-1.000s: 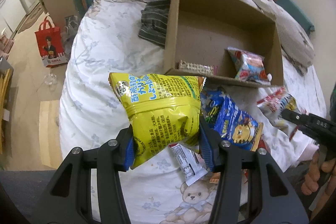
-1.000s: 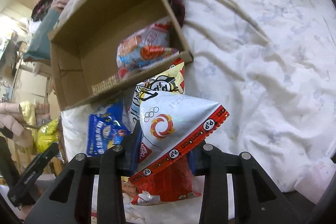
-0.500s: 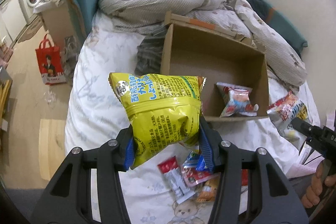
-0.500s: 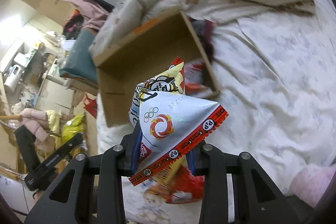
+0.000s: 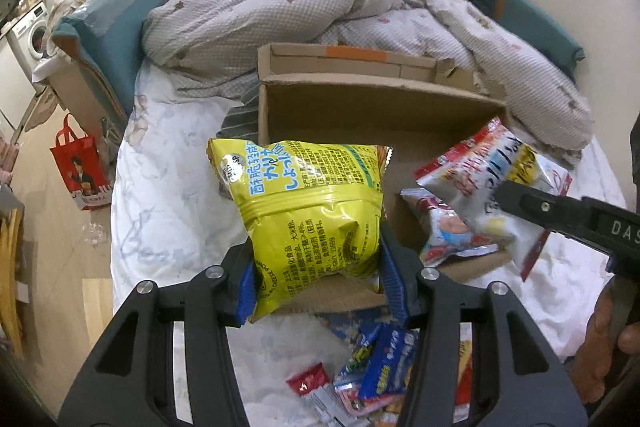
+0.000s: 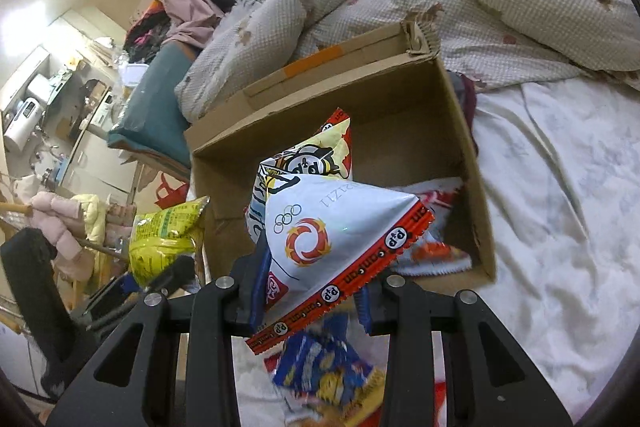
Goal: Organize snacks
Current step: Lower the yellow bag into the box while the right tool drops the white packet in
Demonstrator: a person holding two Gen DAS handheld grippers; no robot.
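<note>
Since one second ago both my grippers had risen from the loose snacks on the bed and come over the cardboard box (image 5: 360, 95), which showed now from its front side. On the left, my left gripper (image 5: 316, 267) was clamped on the lower part of the yellow chips bag (image 5: 316, 203). I held it by the bottom so that the puffed top hung free above the left part of the box, ready to drop. In the middle, inside the box, one small colourful packet (image 5: 448, 231) lay already against the near wall. Below the box, several small snack packets (image 5: 380, 367) remained on the sheet, so I judged the work was not finished. On the right, my right gripper (image 6: 316, 291) was closed on the white and red snack bag (image 6: 340, 227), gripped at its lower corner. It hung over the right part of the box, just above the packet there.
</note>
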